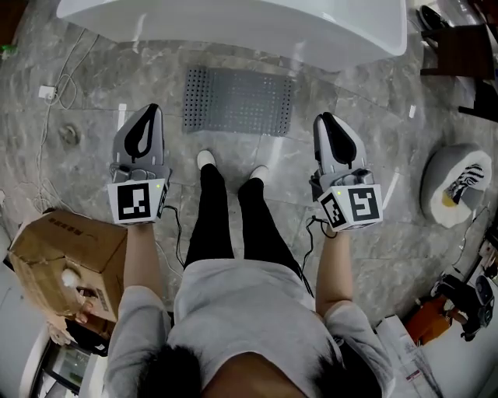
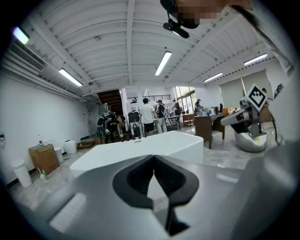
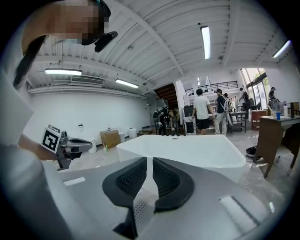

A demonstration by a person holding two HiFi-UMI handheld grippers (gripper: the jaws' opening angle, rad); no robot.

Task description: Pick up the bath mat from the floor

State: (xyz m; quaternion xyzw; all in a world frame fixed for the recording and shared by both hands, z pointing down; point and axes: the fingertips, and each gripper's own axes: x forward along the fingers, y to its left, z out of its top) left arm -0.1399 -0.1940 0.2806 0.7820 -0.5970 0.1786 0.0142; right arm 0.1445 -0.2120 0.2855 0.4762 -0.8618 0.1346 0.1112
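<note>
Marble floor (image 1: 93,85): grey bath mat (image 1: 237,101) flat; box (image 1: 66,256) print unreadable

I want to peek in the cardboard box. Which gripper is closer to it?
Left. The left gripper is close beside the cardboard box; the right gripper is across the person's legs, far from it.

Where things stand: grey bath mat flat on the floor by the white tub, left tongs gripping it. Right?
No: left tongs are shut on nothing, clear of the bath mat lying flat by the tub; see head and left gripper views.
</note>
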